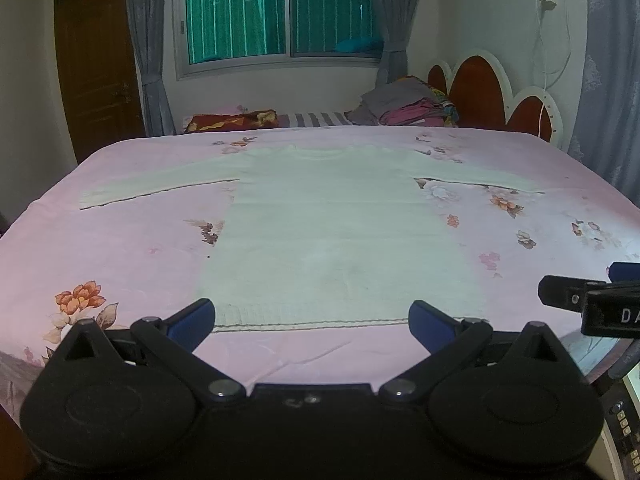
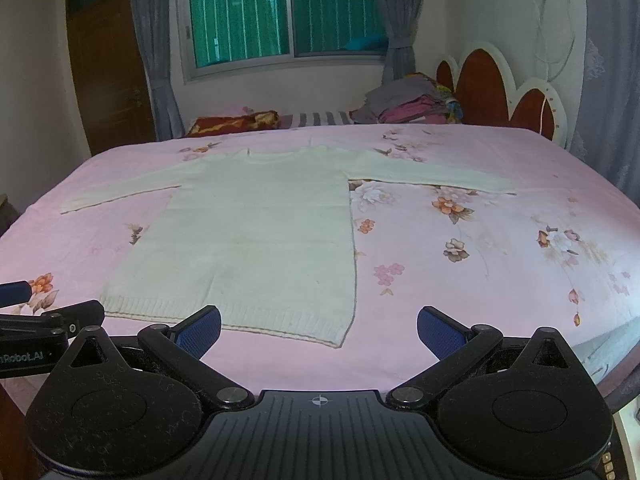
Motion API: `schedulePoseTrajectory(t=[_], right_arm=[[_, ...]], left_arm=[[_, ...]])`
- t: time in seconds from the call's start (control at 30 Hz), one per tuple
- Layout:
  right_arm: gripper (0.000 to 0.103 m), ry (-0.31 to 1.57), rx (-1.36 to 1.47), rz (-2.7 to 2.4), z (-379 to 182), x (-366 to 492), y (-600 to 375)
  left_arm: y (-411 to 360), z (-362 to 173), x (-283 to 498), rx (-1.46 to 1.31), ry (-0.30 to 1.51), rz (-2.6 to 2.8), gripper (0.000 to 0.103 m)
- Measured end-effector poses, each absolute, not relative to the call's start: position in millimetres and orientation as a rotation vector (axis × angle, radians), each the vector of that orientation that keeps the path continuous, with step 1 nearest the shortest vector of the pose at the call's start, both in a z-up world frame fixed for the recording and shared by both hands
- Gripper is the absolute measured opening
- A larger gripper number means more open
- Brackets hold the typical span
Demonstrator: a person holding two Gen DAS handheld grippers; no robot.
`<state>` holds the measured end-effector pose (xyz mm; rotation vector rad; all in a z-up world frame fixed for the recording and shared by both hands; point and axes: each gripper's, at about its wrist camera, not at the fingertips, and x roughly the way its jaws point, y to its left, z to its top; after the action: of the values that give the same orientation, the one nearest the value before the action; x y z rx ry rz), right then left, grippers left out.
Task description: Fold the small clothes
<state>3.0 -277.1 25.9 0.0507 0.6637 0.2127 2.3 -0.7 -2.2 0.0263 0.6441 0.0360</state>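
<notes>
A: So, where is the sweater (image 1: pixel 336 224) now?

B: We see it lying flat on the pink flowered bedsheet (image 1: pixel 120 248), with both sleeves spread out to the sides and the neck toward the window (image 1: pixel 280 12). The hem is the part nearest to us.

A: And our 2 grippers?

B: The left gripper (image 1: pixel 312 320) hangs above the hem, its blue fingers (image 1: pixel 192 320) wide apart with nothing between them. The right gripper (image 2: pixel 320 332) is over the right bottom corner of the sweater, its fingers also wide apart and holding nothing. We cannot tell if any finger touches the cloth.

A: What else do we see?

B: A pile of clothes (image 2: pixel 408 104) lies at the far side of the bed, next to the red and white headboard (image 2: pixel 500 92). A brown door (image 1: pixel 96 68) stands to the left of the grey curtains (image 1: pixel 148 40).
</notes>
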Motion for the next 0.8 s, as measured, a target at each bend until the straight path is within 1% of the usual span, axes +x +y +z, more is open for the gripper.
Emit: schedulePoseTrajectory(t=[0.8], right_arm=[[0.103,0.663,0.052,0.223,24.1,5.8,-273.8]], left_arm=[[-0.1,-1.2,3.1,0.029,0.64,0.047,0.103]])
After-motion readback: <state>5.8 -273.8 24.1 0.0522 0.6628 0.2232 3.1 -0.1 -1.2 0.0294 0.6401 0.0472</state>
